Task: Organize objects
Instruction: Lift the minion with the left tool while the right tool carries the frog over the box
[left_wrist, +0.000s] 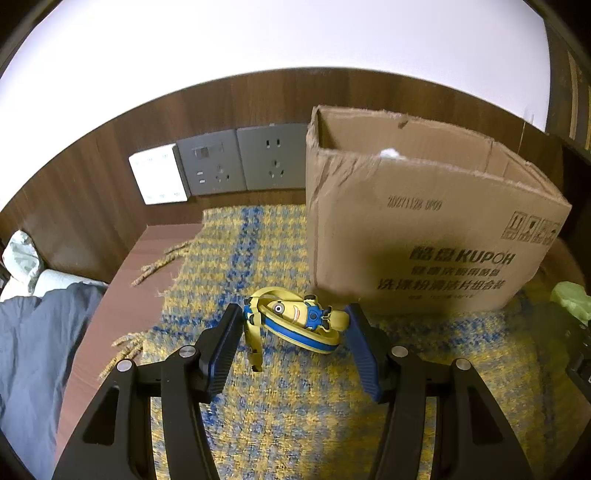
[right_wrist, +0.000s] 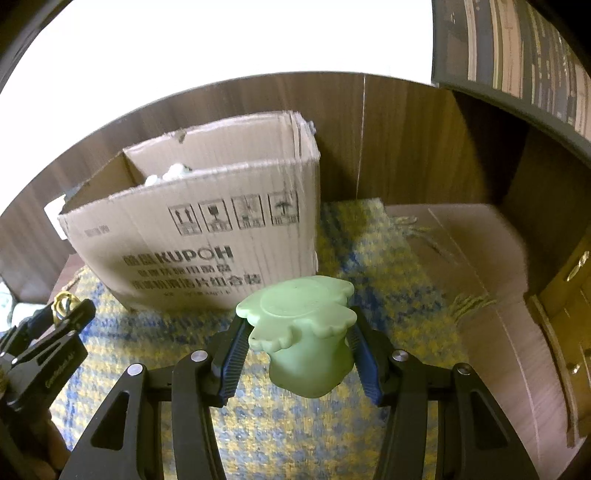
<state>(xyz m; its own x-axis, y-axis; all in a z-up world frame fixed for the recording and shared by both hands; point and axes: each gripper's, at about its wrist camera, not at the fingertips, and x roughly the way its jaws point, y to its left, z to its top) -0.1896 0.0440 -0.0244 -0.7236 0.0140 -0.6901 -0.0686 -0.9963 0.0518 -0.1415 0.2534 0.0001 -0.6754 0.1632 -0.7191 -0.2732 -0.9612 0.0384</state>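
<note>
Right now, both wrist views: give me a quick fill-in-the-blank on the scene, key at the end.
1. The left gripper brackets a yellow and blue ____ toy lying on the woven mat.
2. The right gripper is closed on a pale ____ plastic container.
3. The open cardboard box has the brand ____ printed on its side.
4. On the wood wall panel, the sockets sit to the ____ of the box in the left wrist view.

Missing words: minion; green; KUPOH; left

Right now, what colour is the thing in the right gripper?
Pale green: the right gripper is shut on a soft-looking container. It shows best in the right wrist view.
</note>
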